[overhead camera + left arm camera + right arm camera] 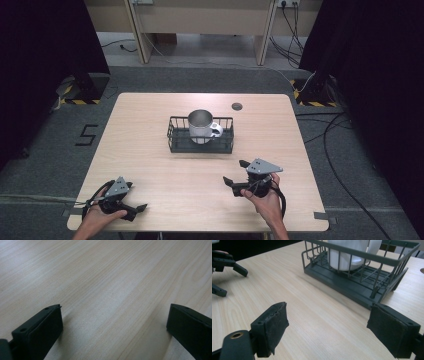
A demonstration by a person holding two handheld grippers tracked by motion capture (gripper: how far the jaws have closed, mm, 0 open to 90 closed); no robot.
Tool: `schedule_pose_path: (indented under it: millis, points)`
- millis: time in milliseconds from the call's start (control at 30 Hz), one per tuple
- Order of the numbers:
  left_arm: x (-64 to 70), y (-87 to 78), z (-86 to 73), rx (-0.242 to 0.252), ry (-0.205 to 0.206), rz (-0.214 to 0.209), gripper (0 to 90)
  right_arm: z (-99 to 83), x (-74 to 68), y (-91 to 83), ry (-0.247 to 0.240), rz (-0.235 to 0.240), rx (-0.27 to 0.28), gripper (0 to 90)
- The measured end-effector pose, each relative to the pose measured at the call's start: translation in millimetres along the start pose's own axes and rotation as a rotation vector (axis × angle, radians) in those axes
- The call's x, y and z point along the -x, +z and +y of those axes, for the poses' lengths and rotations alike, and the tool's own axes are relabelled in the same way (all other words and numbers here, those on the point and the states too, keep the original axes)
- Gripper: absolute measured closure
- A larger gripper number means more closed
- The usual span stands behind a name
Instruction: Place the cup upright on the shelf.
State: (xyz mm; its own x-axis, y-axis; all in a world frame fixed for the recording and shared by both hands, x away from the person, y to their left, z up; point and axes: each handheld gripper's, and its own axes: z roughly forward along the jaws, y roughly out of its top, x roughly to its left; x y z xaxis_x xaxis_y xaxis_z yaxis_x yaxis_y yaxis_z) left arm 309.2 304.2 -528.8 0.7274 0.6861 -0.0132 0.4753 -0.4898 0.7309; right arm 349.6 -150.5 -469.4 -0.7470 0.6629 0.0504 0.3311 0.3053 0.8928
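A dark wire basket (176,141) stands at the middle of the wooden table (150,165). A white mug (201,127) with a metal-grey inside stands upright in it, handle to the right. My left gripper (136,196) rests open near the front left corner, held by a hand. My right gripper (233,171) is open in front of the basket and to its right. In the right gripper view the basket (342,283) and mug (347,255) lie beyond the open right gripper (328,308), and the left gripper (233,281) shows at the far left. The left gripper (113,308) looks at bare wood.
A small round grommet (237,106) sits in the tabletop behind the basket. Black curtains flank the table. Cables run on the floor to the right, and desk legs stand at the back.
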Motion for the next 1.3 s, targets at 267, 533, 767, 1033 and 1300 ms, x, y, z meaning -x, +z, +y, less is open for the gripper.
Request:
schedule_pose_path:
  millis: [267,533,767,1033,1300]
  points:
    - [0.0,0.0,0.0,0.000,0.001,0.000,0.0,-14.7,-0.8,-3.0,0.015,-0.013,-0.031,15.5]
    - [0.1,-0.2,0.1,-0.002,0.002,-0.002,0.0,-29.8,-0.4,-4.4,0.041,-0.017,-0.070,15.4]
    - [0.1,-0.2,0.1,-0.002,0.001,-0.002,0.0,-38.7,-0.7,-6.3,0.052,-0.022,-0.097,15.3]
    - [0.1,-0.2,0.1,-0.002,0.002,-0.002,0.0,-46.5,-3.7,-5.2,0.038,-0.042,-0.162,15.3]
    - [0.1,-0.2,0.1,-0.002,0.002,-0.002,0.0,-52.7,-6.3,-2.4,0.016,-0.060,-0.226,15.5]
